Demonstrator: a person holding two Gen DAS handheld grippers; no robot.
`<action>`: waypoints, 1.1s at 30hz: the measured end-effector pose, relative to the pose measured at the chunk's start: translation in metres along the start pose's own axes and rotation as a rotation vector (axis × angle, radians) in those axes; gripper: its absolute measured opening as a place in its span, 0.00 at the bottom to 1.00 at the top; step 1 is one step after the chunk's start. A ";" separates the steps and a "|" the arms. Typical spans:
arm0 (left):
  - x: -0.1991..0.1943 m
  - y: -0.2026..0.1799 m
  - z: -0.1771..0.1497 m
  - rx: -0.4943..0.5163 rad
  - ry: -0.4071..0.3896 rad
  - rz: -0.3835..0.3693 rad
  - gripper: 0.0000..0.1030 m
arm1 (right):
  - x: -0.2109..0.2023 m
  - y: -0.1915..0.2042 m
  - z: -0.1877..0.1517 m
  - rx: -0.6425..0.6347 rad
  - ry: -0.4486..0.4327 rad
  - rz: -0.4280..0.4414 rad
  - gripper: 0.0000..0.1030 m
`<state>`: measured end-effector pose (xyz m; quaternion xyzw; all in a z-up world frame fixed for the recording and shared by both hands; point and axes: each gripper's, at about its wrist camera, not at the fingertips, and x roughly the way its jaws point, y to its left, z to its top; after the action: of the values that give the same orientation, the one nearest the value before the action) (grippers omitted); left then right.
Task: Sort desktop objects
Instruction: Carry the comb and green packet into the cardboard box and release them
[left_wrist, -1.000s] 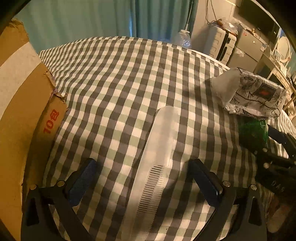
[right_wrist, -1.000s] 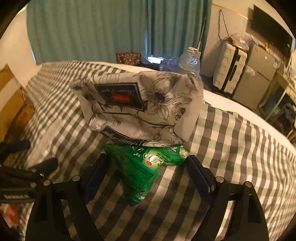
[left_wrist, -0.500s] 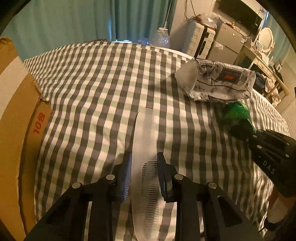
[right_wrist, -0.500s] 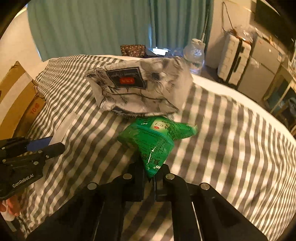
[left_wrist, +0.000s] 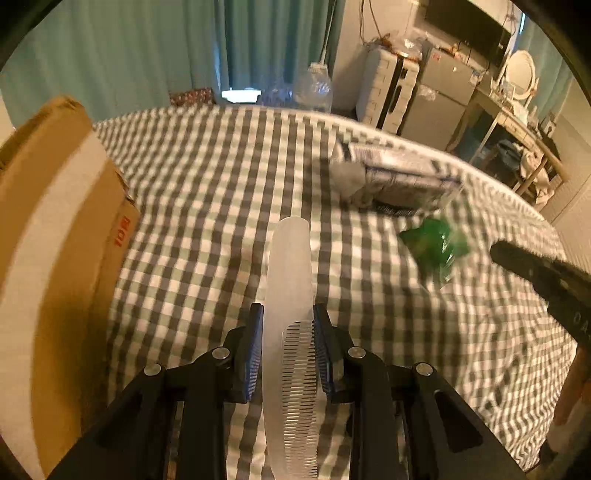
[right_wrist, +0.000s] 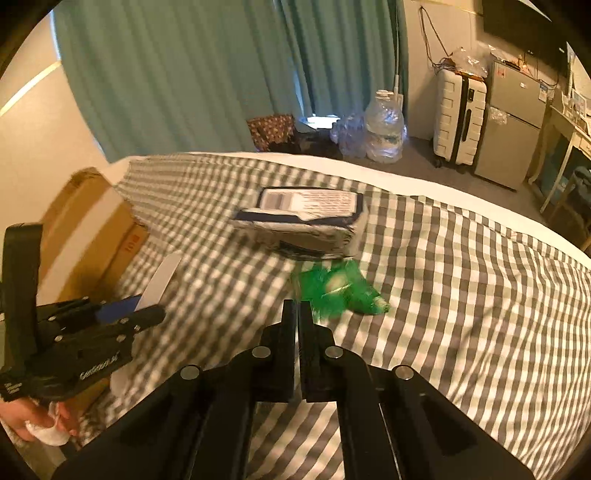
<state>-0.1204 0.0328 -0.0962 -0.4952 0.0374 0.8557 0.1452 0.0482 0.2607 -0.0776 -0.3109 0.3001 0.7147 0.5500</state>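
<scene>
The cloth (left_wrist: 207, 192) has grey, white and pale green checks. On it lies a white, see-through comb (left_wrist: 291, 332) with thin dark lines. The small packet (right_wrist: 340, 291) is bright green. The tissue pack (right_wrist: 303, 218) is white with dark flowers. The box (left_wrist: 48, 236) on the left is brown with red marks. The far curtains (right_wrist: 207, 74) are teal.

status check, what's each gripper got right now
Left gripper shut on frosted comb sleeve. Right gripper shut on green packet. Tissue pack on checked cloth; cardboard box left.
</scene>
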 end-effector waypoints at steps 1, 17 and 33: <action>-0.004 0.000 0.003 -0.003 -0.007 -0.006 0.26 | -0.005 0.001 -0.002 0.002 -0.001 0.002 0.01; -0.008 0.016 0.009 -0.071 -0.018 -0.022 0.26 | 0.019 -0.007 0.025 0.100 -0.025 -0.095 0.71; 0.044 -0.003 0.034 -0.070 0.008 -0.080 0.26 | 0.100 -0.029 0.012 0.018 0.077 -0.178 0.53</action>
<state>-0.1680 0.0517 -0.1164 -0.5045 -0.0118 0.8480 0.1617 0.0553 0.3364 -0.1505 -0.3587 0.2983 0.6477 0.6023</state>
